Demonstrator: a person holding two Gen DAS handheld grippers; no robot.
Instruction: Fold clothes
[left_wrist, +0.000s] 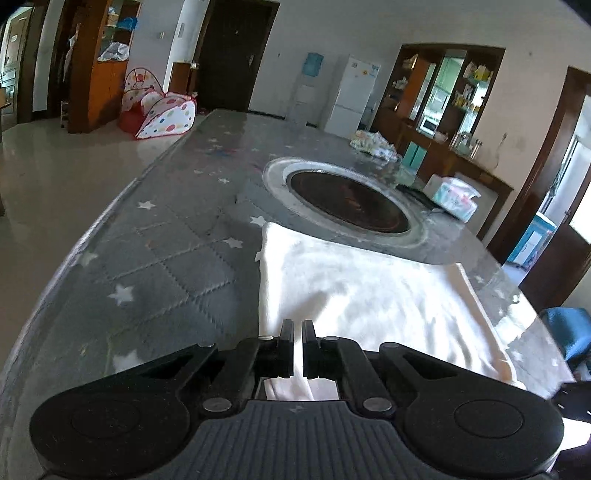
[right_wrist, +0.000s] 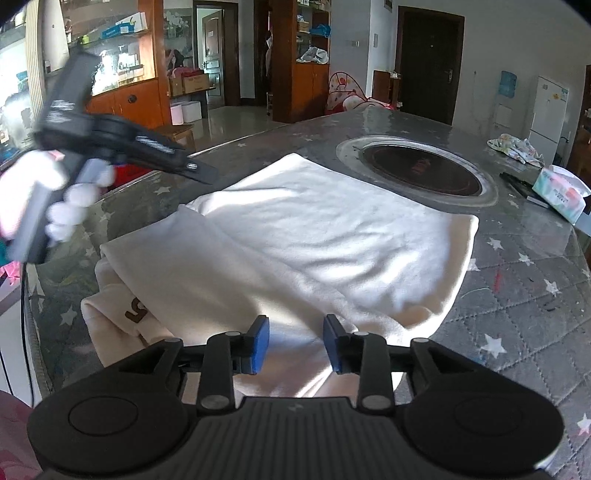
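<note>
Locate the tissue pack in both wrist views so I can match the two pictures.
Left wrist view: the tissue pack lies at the right, on the table's far edge, just right of the round cooktop.
Right wrist view: the tissue pack sits at the far right edge of the picture, again right of the round cooktop.
Shared landmark: the round cooktop, with the white garment spread just in front of it.

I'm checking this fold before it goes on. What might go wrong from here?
The left gripper is shut on a strip of the cream fleece garment; pulling could drag the folded layers askew. The right gripper stands open over the near edge, so nothing pins it. The garment's far edge overlaps the round dark inset hotplate.
</note>
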